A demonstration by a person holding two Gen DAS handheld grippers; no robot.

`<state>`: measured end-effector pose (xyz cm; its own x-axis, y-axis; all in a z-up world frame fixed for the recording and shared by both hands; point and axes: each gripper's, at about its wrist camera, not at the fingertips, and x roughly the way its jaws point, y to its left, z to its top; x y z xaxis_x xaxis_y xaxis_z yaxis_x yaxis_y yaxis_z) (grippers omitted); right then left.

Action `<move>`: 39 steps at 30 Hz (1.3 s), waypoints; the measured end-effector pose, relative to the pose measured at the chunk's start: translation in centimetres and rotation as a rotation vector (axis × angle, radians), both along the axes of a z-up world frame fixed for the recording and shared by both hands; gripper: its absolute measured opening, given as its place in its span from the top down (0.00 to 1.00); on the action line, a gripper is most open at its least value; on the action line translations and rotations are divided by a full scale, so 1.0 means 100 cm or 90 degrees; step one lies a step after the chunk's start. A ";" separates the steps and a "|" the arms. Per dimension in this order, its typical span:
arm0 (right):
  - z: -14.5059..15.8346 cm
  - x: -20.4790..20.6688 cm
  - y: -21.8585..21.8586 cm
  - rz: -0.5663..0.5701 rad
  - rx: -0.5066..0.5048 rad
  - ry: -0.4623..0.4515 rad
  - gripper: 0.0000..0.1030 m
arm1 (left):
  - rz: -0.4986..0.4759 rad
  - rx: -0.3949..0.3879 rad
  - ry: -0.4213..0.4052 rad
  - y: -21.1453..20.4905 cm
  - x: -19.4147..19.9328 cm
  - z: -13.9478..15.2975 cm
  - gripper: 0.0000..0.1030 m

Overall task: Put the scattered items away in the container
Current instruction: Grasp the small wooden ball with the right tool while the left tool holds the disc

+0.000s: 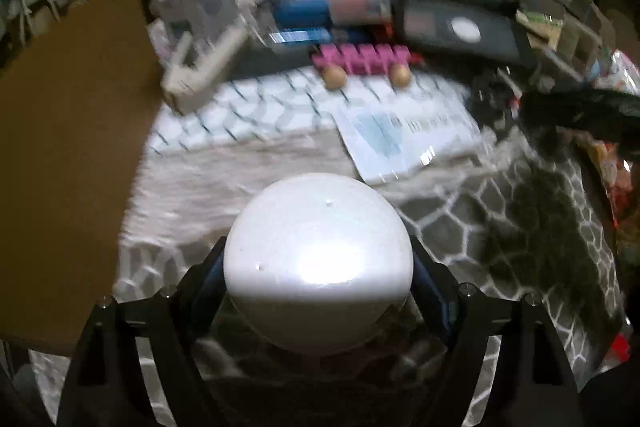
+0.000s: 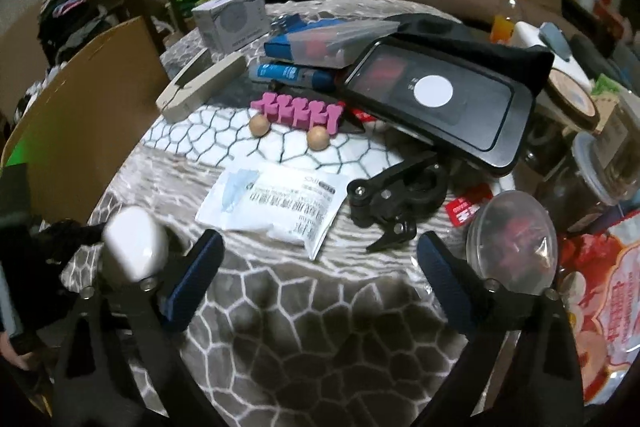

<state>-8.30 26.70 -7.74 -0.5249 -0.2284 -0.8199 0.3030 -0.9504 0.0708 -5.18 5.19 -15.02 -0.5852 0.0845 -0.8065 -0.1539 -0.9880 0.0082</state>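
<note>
Cluttered bench (image 2: pixel 280 327): left claw (image 1: pixel 318 267) clamps a white ball (image 1: pixel 318 255), needing the container next; right claw (image 2: pixel 320 267) stands apart, empty.

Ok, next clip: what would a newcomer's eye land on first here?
The glossy white egg-shaped object, clamped in the left tongs, fills the left wrist view. Next, on the honeycomb-patterned table cover: the pink toe separator with two wooden balls in front, and the big black case with a white disc behind the empty, open right tongs.
</note>
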 end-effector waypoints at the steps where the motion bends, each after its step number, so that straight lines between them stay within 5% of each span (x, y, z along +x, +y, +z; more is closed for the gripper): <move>1: 0.001 -0.001 0.000 -0.014 -0.004 0.014 0.12 | 0.006 -0.002 0.012 -0.004 0.001 0.006 0.20; 4: 0.002 -0.007 -0.003 -0.054 -0.027 0.060 0.21 | 0.024 -0.011 0.046 -0.017 0.002 0.022 0.20; 9: -0.014 -0.036 -0.016 -0.071 -0.087 0.053 0.51 | 0.048 -0.010 0.065 -0.037 0.002 0.035 0.20; 15: -0.053 -0.074 -0.043 -0.061 -0.016 0.047 0.67 | 0.054 0.010 0.048 -0.052 0.004 0.035 0.20; 25: -0.078 -0.107 -0.070 -0.106 0.027 0.011 0.69 | 0.040 0.041 0.061 -0.062 0.009 0.043 0.20; 27: -0.080 -0.110 -0.071 -0.117 0.029 0.009 0.77 | 0.038 0.040 0.062 -0.062 0.010 0.045 0.20; 39: -0.069 -0.102 -0.056 -0.137 -0.009 0.012 0.79 | 0.035 0.042 0.080 -0.062 0.012 0.051 0.20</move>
<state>-18.53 21.11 -14.67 -0.5781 -0.1213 -0.8069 0.0948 -0.9922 0.0812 -3.99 -0.98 -9.91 -0.6863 0.0995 -0.7205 -0.1012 -0.9940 -0.0409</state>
